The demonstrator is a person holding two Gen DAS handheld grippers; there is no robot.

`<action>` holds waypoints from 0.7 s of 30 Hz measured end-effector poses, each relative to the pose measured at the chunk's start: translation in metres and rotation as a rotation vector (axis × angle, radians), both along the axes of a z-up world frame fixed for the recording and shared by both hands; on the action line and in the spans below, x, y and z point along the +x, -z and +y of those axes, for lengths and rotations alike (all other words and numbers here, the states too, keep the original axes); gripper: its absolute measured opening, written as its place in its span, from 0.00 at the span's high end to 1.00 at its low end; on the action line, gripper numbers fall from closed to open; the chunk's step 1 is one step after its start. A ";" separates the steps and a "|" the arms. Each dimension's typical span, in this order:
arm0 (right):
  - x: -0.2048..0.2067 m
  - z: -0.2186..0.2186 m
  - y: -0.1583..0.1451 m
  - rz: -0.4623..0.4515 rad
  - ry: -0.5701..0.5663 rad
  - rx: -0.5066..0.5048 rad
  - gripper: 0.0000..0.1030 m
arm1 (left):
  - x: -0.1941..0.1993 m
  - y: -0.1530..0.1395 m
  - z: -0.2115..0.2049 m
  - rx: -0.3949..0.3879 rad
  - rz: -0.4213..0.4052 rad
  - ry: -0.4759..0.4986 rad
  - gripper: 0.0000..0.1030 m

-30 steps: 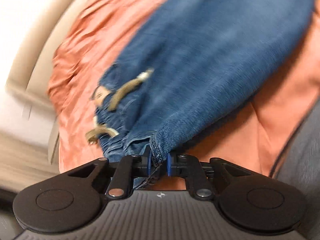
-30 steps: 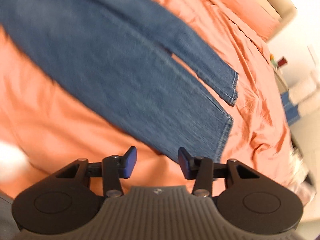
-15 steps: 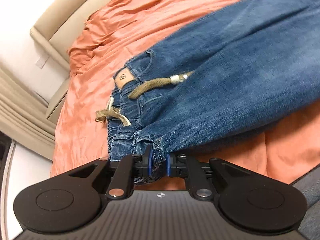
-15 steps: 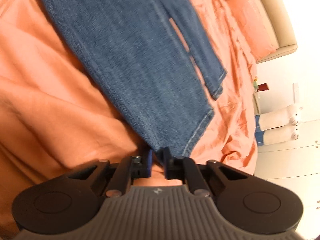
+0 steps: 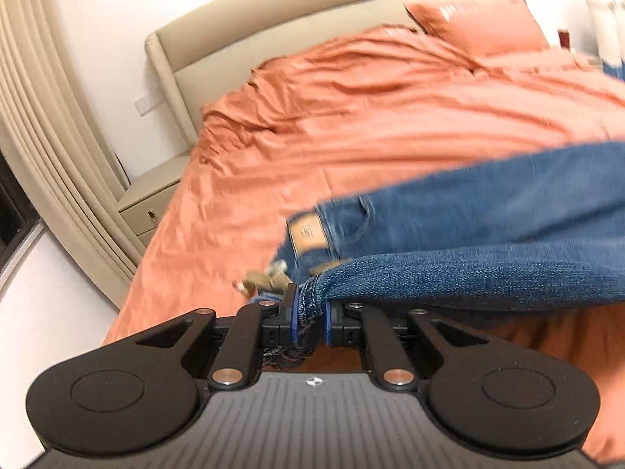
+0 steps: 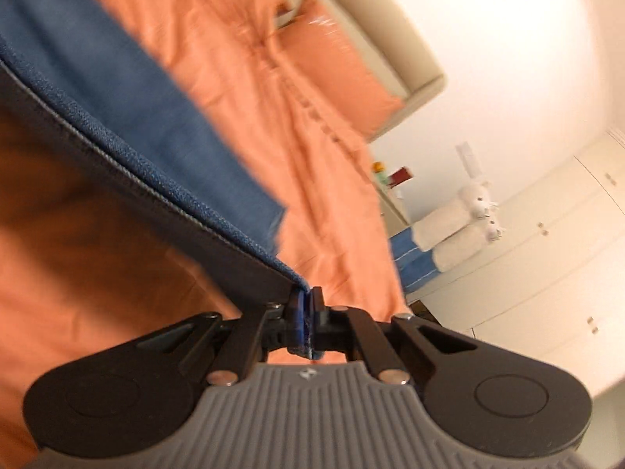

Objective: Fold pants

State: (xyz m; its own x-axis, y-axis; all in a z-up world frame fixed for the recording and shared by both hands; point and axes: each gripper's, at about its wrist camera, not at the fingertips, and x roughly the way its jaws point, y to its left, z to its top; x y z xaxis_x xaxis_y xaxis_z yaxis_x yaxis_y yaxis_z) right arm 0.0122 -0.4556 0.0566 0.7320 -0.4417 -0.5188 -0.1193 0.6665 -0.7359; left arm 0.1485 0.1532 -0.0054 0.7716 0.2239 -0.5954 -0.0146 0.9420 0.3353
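From the left wrist, the left tool (image 5: 310, 320) pinches the jeans (image 5: 488, 234) at the waistband; they stretch rightward, lifted over the bed (image 5: 351, 136). From the right wrist, the right tool (image 6: 306, 324) is clamped on the leg end, denim running up-left, both pitched downward.

Pants (image 5: 488, 211) stretched above bedspread (image 5: 351, 117); pillow (image 5: 480, 27) behind, against headboard (image 5: 312, 27).

the right claw (image 6: 307, 312) pinches the hem corner of the blue pants (image 6: 117, 90), raised above the orange bedspread (image 6: 242, 39).
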 end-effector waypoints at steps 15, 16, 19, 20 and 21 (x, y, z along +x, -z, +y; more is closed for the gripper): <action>0.193 -0.018 0.043 0.086 0.102 0.057 1.00 | 0.179 0.013 -0.023 0.070 0.108 -0.060 0.87; 0.208 -0.018 0.051 0.101 0.099 0.050 1.00 | 0.193 0.020 -0.022 0.075 0.125 -0.061 0.87; 0.252 -0.016 0.077 0.143 0.093 0.029 1.00 | 0.229 0.047 -0.023 0.084 0.183 -0.064 0.87; 0.264 -0.016 0.085 0.158 0.092 0.024 1.00 | 0.239 0.056 -0.025 0.091 0.205 -0.063 0.87; 0.278 -0.016 0.096 0.179 0.093 0.021 1.00 | 0.250 0.066 -0.027 0.097 0.225 -0.061 0.87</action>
State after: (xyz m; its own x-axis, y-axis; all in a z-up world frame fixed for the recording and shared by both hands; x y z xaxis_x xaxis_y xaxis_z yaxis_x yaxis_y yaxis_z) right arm 0.2903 -0.4715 -0.0393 0.5840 -0.4904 -0.6469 -0.1843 0.6960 -0.6940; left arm 0.3981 0.1266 -0.0718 0.6052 0.3307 -0.7242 0.0151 0.9047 0.4257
